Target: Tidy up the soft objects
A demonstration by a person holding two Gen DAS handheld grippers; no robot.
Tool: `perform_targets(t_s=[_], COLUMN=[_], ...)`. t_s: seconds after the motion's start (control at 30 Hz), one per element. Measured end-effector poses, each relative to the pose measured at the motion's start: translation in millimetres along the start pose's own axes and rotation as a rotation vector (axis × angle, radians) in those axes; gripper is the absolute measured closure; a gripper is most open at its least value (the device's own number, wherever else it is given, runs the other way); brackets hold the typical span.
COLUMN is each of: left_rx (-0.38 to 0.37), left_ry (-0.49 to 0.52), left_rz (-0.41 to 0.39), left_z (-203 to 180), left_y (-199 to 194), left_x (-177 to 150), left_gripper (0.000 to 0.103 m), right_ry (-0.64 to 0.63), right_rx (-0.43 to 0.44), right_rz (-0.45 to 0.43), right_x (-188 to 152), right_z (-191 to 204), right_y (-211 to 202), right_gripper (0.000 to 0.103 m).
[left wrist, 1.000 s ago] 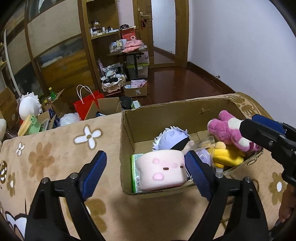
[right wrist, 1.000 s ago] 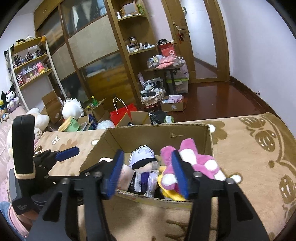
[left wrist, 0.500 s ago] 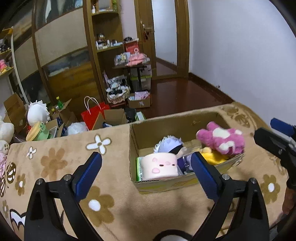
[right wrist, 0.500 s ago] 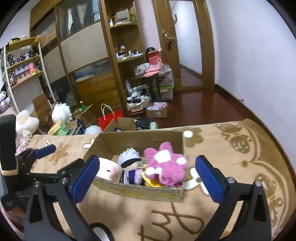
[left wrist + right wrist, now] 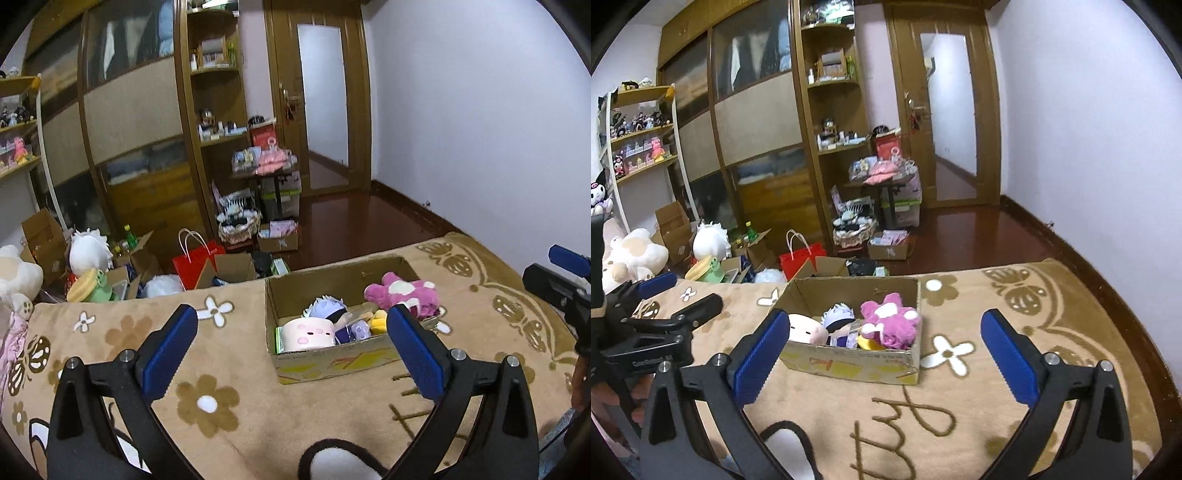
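Note:
A cardboard box (image 5: pixel 332 360) (image 5: pixel 849 363) sits on a tan patterned blanket (image 5: pixel 229 354) (image 5: pixel 1015 310). It holds several plush toys: a pink pig-face cushion (image 5: pixel 308 334) (image 5: pixel 805 328), a white-haired doll (image 5: pixel 327 308) (image 5: pixel 838 314), a magenta plush (image 5: pixel 402 293) (image 5: pixel 890 321) and a yellow one (image 5: pixel 376 319). My left gripper (image 5: pixel 291 354) is open and empty, well back from the box. My right gripper (image 5: pixel 882 356) is open and empty, also back from the box. Each gripper shows at the other view's edge.
Past the blanket's far edge lie a red paper bag (image 5: pixel 195 260) (image 5: pixel 799 256), open cartons, white plush toys (image 5: pixel 90 249) (image 5: pixel 709 240) and a green toy (image 5: pixel 92 290). Wooden wardrobes, shelves and a door stand behind. A white wall is on the right.
Both grippers have pulled back and risen away from the box, which now looks smaller. The right gripper's jaws have opened wide. The toys in the box have not moved.

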State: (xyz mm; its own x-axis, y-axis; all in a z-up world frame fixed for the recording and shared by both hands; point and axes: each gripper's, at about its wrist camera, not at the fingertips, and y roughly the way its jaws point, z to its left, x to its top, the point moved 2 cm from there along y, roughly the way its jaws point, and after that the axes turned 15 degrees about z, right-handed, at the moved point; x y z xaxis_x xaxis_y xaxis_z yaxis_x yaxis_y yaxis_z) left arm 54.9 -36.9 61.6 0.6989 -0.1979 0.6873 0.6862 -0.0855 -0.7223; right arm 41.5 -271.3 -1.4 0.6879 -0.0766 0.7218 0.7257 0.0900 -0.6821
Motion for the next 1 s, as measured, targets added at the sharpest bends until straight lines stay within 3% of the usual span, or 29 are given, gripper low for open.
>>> perform_targets(t_s=[0.23,0.47,1.0], left_rx=[0.008,0.024,0.020], left_ry=[-0.011,-0.005,0.024], left_rz=[-0.061,-0.085,-0.090], left_z=[-1.6,-4.9,-7.8], left_y=[-28.4,-30.2,-4.7], left_x=[-19.9,-41.3,-57.2], left_gripper=[0.002,0.002,0.002], right_ry=[0.015,0.033,0.032], right_rx=[-0.038,-0.080,-0.129], right_rz=[-0.063,-0.107,-0.064], right_x=[-14.9,-33.7,-61.1], right_z=[-6.2,-10.8,-18.1], right_y=[-36.0,-47.6,-20.0], right_gripper=[0.000,0.000,0.000])
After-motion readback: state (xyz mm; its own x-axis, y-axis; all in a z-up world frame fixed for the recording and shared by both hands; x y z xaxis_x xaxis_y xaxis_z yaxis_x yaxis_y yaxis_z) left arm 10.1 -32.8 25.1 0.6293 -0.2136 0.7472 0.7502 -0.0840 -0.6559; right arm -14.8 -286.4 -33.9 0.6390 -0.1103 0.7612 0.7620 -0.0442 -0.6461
